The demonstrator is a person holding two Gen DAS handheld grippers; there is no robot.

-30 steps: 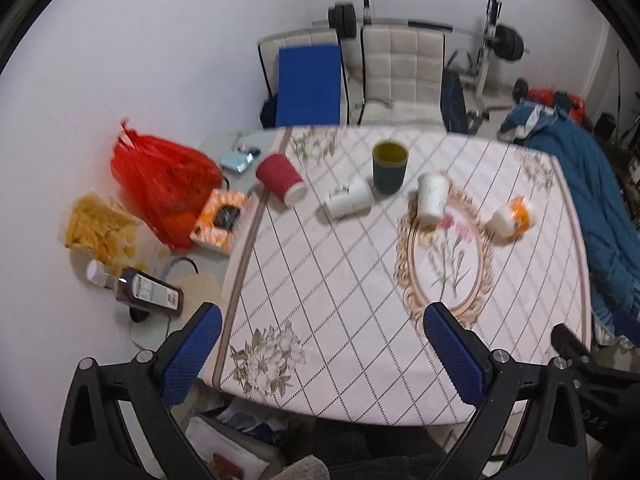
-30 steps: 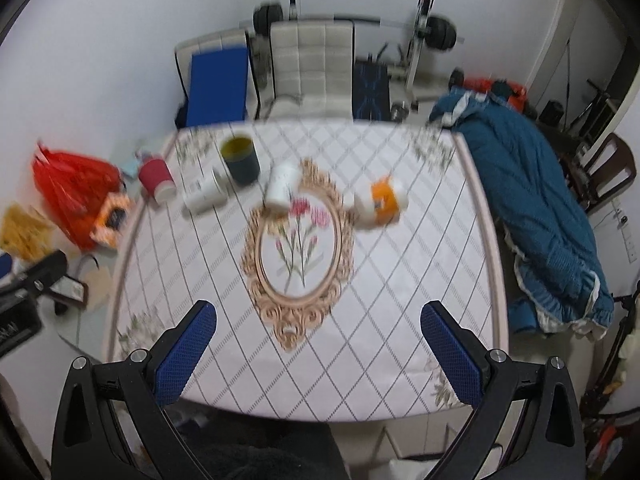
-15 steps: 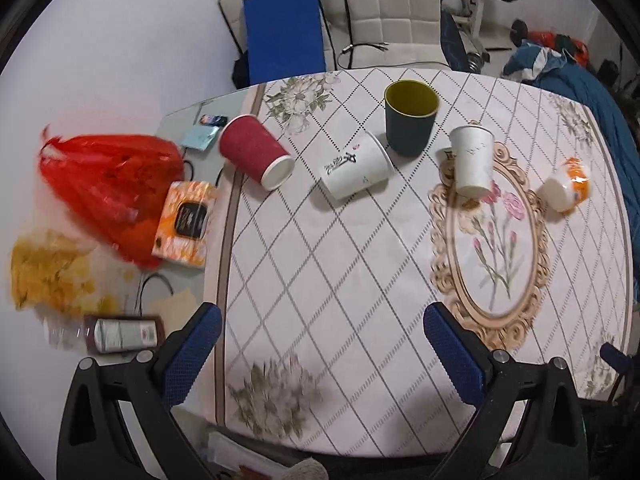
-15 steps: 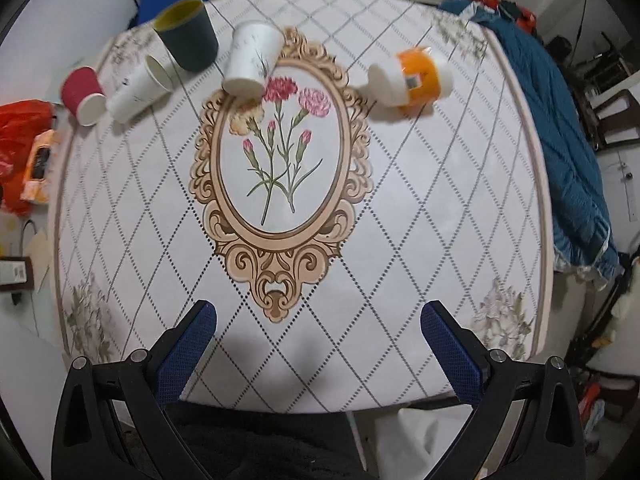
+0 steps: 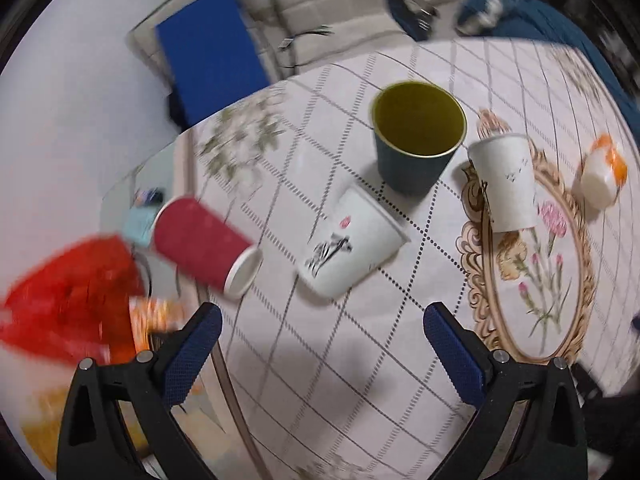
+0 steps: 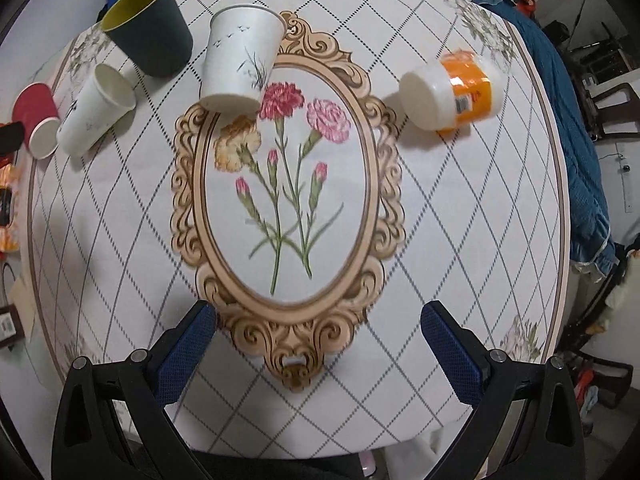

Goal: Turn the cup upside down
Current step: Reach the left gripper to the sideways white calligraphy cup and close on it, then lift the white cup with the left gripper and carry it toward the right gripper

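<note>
only one cup stands mouth up, so the likely target is the dark teal paper cup with a yellow-green inside, sitting toward the far left part of the white diamond-patterned tablecloth. just beside its base lies a white paper cup with an ink drawing and a small pink mark, on its side, mouth toward the teal cup. to the right, an upside-down white paper cup printed with small birds stands at the top edge of the ornate oval flower frame. left of the lying white cup, a red ribbed paper cup with a white rim rests on its side near the table edge. well to the right lies a white tub with an orange label, also tipped over.

the left gripper hovers above the cloth, jaws spread wide and holding nothing, aimed roughly at the lying white cup with the teal one beyond it. the right gripper is likewise spread and empty, over the near end of the oval, well apart from every cup.

risks, as i judge them: the left view is blurred, suggesting fast motion, so an approach could clip the lying white cup and roll it into the red one or off the edge. pinching thin paper too hard may crush the rim; too lightly, and the cup may slip mid-turn.
</note>
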